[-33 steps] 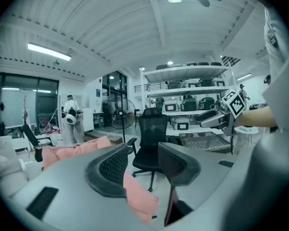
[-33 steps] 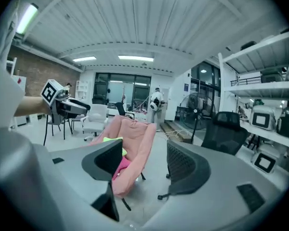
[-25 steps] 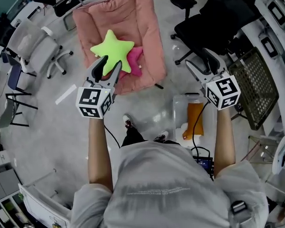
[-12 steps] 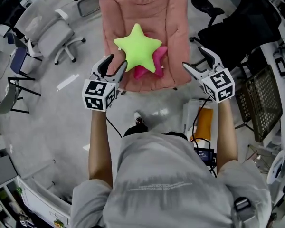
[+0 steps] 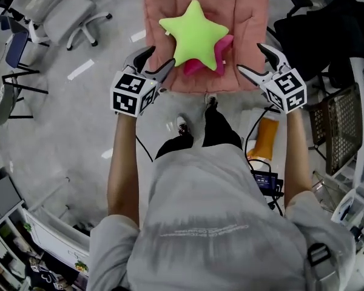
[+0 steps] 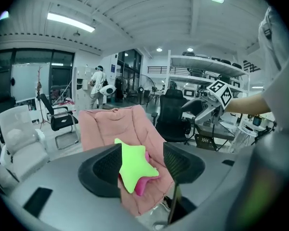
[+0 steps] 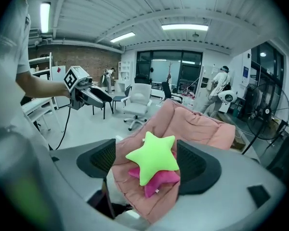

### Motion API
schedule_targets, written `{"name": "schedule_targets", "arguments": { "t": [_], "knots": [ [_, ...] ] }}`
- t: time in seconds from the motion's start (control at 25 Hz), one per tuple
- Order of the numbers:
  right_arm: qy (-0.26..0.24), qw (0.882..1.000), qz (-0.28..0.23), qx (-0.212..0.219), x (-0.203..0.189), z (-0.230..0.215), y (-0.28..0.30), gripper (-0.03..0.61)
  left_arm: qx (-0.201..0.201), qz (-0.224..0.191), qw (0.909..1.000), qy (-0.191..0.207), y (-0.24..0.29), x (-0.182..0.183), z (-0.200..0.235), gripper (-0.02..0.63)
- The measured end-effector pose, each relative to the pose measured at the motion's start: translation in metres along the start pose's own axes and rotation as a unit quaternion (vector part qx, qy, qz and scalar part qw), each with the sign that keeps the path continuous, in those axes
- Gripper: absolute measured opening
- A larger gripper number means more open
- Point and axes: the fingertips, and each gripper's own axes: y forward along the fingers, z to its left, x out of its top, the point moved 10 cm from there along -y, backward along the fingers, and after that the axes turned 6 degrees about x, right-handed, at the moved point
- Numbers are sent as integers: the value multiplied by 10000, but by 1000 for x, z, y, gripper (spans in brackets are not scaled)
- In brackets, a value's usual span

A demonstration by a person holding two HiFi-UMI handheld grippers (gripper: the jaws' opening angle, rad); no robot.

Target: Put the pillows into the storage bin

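Black jaws are opening on the left gripper (image 5: 158,58) and right gripper (image 5: 253,58), held empty on outstretched arms flanking the green pillow (image 5: 194,32). It is stacked on a pink pillow (image 5: 222,52) on a pink chair (image 5: 164,5), with grey floor (image 5: 67,120) around.

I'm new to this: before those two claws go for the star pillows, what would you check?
1. Green star pillow on top, unobstructed: ok.
2. Pink star pillow free to grab: not ok, the green one lies on it.
3. Left gripper fingers opening, nothing gripped: ok.
4. Right gripper fingers opening, nothing gripped: ok.
5. Room in storage bin: cannot tell, the arm hides much of it.
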Motion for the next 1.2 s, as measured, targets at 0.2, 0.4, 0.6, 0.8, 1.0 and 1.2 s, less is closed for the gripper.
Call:
{"name": "schedule_targets", "arguments": {
  "t": [0.2,0.4,0.6,0.8,1.0,1.2],
  "knots": [
    [193,9982,294,477,-16,-38,45,394,-123,528,9982,-243,35,-25,10,294],
    [526,9934,340,959,-24,-90,101,405,-260,1003,9937,-428,85,-46,29,327],
    [675,9863,671,1348,-36,-137,154,411,-350,1277,9879,-801,134,-56,51,341],
    [1005,9761,856,1726,-58,-178,213,420,-580,1474,9767,-1451,194,-71,73,358],
    [1270,9662,1049,1984,-85,-202,253,448,-756,1828,9591,-2025,236,-98,82,407],
    [1808,9532,1118,2152,-112,-216,286,454,-610,2178,9413,-2506,259,-136,90,436]
  ]
}}
